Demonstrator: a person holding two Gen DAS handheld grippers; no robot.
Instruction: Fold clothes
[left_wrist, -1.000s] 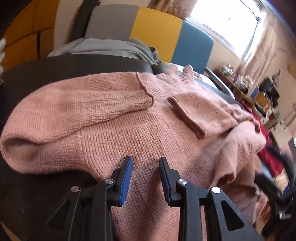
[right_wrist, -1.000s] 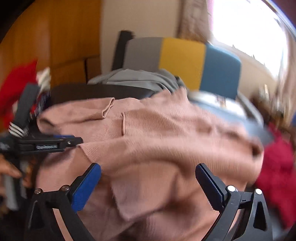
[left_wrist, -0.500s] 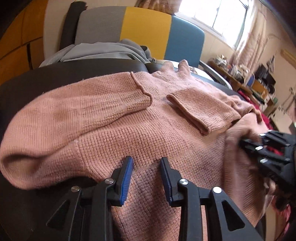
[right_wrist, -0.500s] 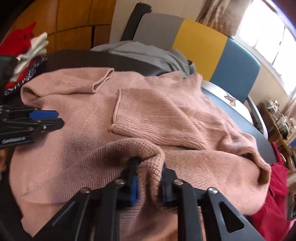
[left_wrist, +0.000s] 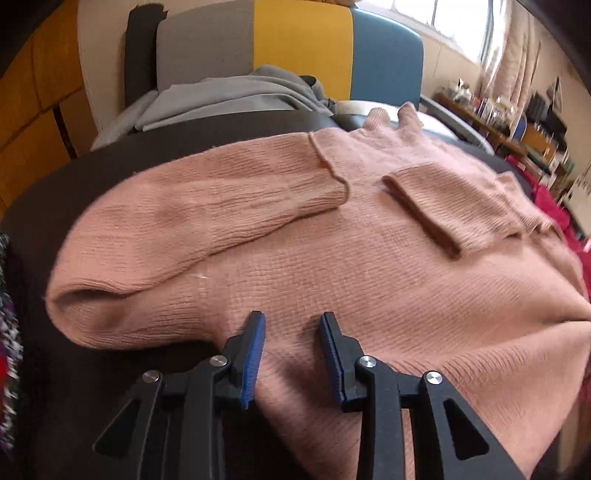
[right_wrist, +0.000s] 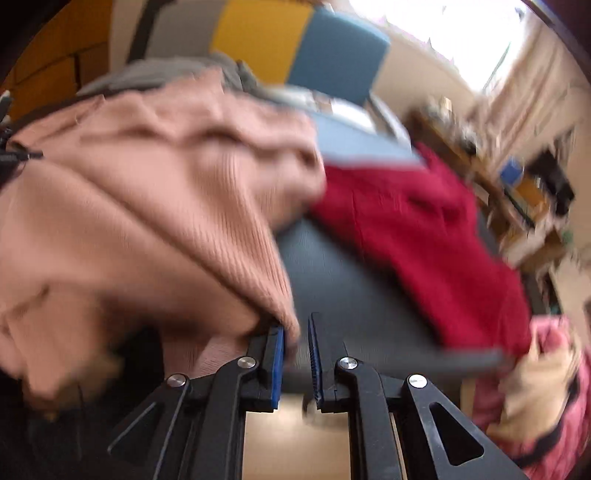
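A pink knit sweater (left_wrist: 332, 258) lies spread on a dark round table (left_wrist: 74, 184), both sleeves folded in across its front. My left gripper (left_wrist: 291, 319) sits at the near hem, and a ridge of the knit runs up between its blue pads, which grip it. In the blurred right wrist view the sweater (right_wrist: 147, 221) is stretched taut toward my right gripper (right_wrist: 295, 325). Its jaws stand nearly together and pinch the sweater's edge at the tips. Bare table (right_wrist: 351, 277) shows beyond them.
A red garment (right_wrist: 424, 221) lies on the table's right side, with pink cloth (right_wrist: 554, 369) near the lower right. A grey garment (left_wrist: 229, 96) rests on the grey, yellow and blue chair (left_wrist: 303, 44) behind. Patterned clothes (left_wrist: 7, 314) sit at the left edge.
The right gripper went from wide open to shut on a fold of the sweater, then swung right and dragged the cloth along. The left gripper kept its hold and shifted slightly.
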